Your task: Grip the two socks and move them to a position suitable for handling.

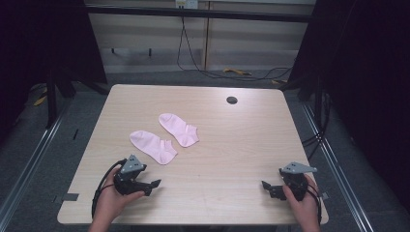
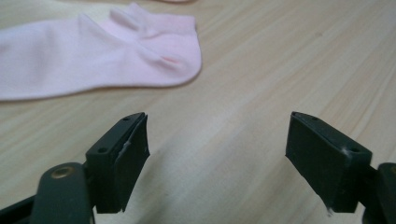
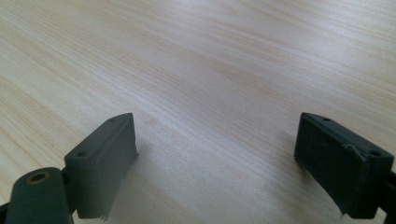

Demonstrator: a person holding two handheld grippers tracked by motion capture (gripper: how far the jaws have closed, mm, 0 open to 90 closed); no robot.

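Wooden table [image 1: 232, 145], socks [image 1: 153, 146] (partly cropped, seemingly)

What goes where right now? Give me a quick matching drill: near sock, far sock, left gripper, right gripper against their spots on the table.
Things:
1. near pink sock
2. far pink sock
3. left gripper
4. right gripper

Places or states:
A. open, near the table's right front corner
B. flat, closer to the cable hole
C. open, just in front of a sock
D. flat, closest to the left gripper

Pairs: 1-D, 2-B, 3-C, 4-A
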